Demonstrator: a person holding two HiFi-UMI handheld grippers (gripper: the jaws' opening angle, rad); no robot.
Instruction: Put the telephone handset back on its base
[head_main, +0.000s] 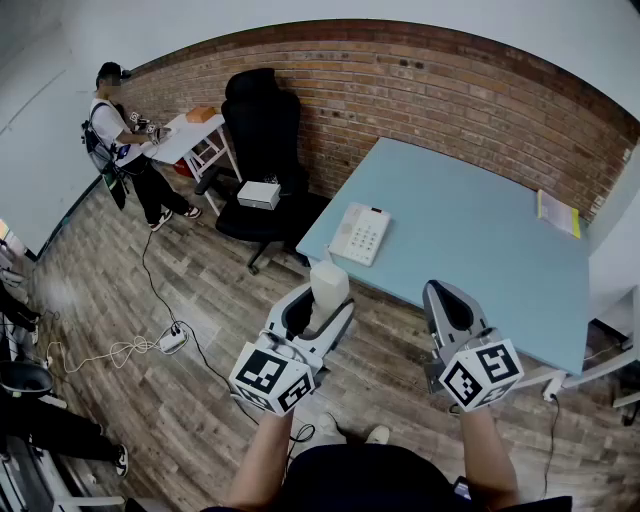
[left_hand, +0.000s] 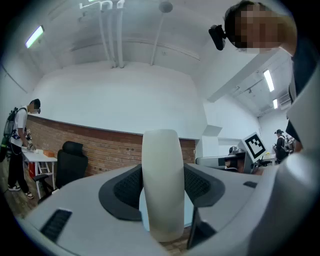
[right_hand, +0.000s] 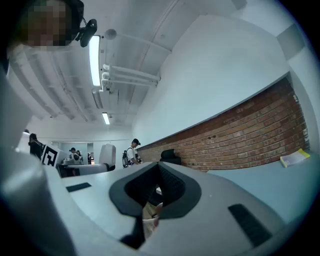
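While the base (head_main: 360, 233) waits on the table (head_main: 470, 250) by its near corner, the handset (head_main: 329, 285) is off it, well short of the base and over the wooden floor. It stands upright in the left gripper (head_main: 320, 302), whose jaws are spread wide and press on its two flanks. Holding it partway along its length probably leaves both ends free to settle into the cradle. Also short of the base and off to its right, the right gripper (head_main: 447, 300) has its jaws closed together on nothing, seemingly kept in reserve.
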